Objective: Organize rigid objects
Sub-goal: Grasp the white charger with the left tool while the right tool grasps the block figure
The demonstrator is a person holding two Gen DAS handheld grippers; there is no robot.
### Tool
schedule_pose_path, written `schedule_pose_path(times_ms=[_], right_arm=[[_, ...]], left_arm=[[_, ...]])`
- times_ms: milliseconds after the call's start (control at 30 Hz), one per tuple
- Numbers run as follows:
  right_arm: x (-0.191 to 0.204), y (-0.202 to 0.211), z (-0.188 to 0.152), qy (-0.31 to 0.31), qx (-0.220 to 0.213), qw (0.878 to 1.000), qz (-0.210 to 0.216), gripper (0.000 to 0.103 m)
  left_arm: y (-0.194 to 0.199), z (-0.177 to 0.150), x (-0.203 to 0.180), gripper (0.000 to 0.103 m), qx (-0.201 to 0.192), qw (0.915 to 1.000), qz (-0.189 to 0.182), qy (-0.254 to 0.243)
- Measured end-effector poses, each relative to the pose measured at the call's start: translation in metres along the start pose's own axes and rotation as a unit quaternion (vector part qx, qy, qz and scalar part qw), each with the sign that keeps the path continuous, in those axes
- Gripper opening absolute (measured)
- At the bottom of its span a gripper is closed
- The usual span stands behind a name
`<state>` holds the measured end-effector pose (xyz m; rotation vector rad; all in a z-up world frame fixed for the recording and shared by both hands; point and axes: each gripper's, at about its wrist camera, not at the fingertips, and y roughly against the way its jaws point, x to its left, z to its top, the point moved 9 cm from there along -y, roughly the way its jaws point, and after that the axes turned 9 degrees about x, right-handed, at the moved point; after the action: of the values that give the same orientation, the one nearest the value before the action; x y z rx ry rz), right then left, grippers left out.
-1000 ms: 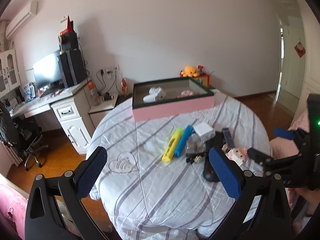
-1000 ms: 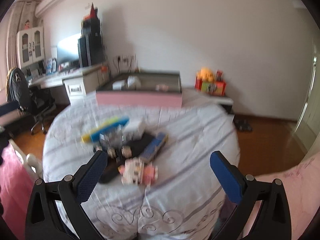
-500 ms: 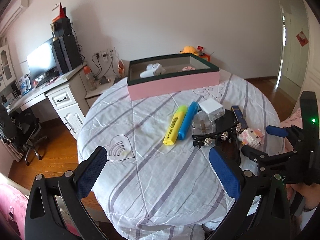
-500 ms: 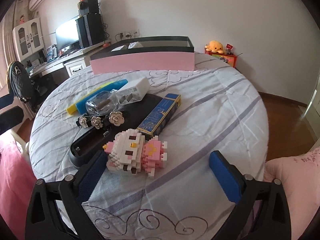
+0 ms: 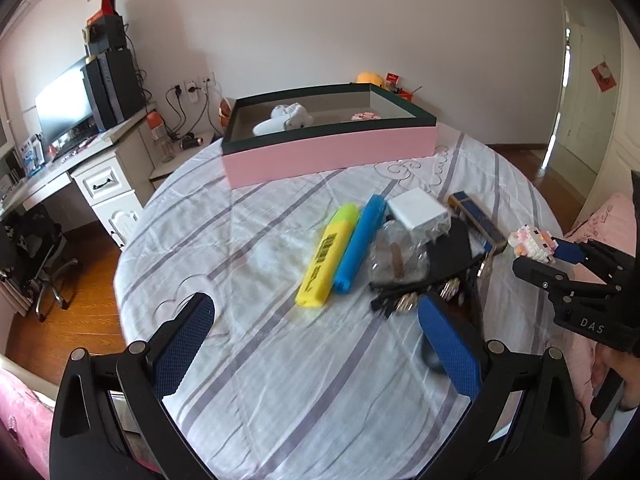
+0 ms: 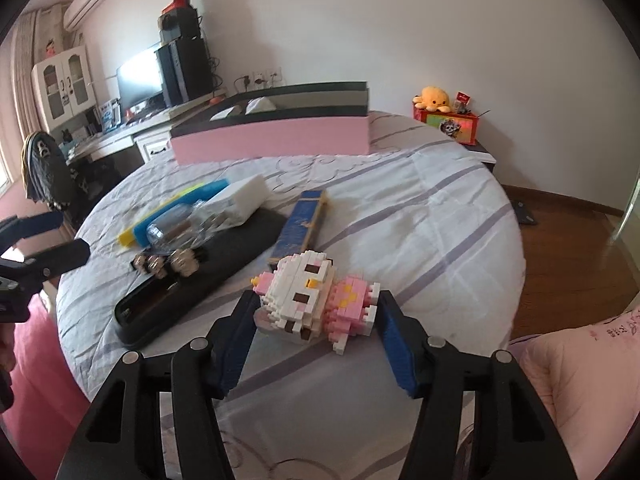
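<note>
**Inspector A:** Between the right gripper's [image 6: 316, 334] two blue pads we find the brick-built cat figure [image 6: 316, 300], lying on its side on the striped tablecloth [image 6: 420, 216]. Its jaws are closing on it; the pads flank it closely, but we cannot confirm that they press yet.

**Inspector B:** And its axis?

**Inspector A:** We judge the long axis (white head to pink body) runs across the jaw line, head toward the left pad, body toward the right. So the squeeze would come end to end.

**Inspector B:** Which hand is nearer?

**Inspector A:** The right, plainly. Seen from the left gripper [image 5: 320, 344], the figure [image 5: 532, 242] sits far to its right and ahead, at the other tool's tip. The left jaws stand wide apart with only cloth between them.

**Inspector B:** Destination?

**Inspector A:** We take it to be the pink box [image 6: 272, 144], straight ahead of the right tool and well apart, beyond the dark blue box [image 6: 300, 226].
</note>
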<state>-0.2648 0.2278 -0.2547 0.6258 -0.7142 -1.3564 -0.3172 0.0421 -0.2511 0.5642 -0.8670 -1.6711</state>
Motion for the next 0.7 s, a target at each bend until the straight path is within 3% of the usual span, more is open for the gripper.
schedule_pose_path(times_ms=[167, 333, 500, 633, 700], right_arm=[[-0.019, -0.003, 0.008, -0.008, -0.006, 1.0, -0.003, 0.06], [-0.037, -0.012, 0.014, -0.019, 0.0, 1.0, 0.001, 0.06], [-0.042, -0.019, 0.02, -0.015, 0.0, 1.0, 0.009, 0.06], [-0.044, -0.026, 0.024, -0.013, -0.002, 1.0, 0.017, 0.06], [-0.045, -0.028, 0.026, -0.011, -0.004, 1.0, 0.02, 0.06]], left_arm=[[-0.014, 0.024, -0.023, 0.103, 0.002, 0.9998, -0.021, -0.003], [-0.029, 0.049, -0.052, 0.103, 0.005, 0.9976, -0.069, 0.006], [-0.052, 0.062, -0.068, 0.102, 0.02, 0.9976, -0.065, 0.012], [-0.069, 0.066, -0.072, 0.083, 0.038, 0.9977, -0.054, 0.013], [-0.078, 0.066, -0.074, 0.079, 0.049, 0.9977, -0.046, 0.009]])
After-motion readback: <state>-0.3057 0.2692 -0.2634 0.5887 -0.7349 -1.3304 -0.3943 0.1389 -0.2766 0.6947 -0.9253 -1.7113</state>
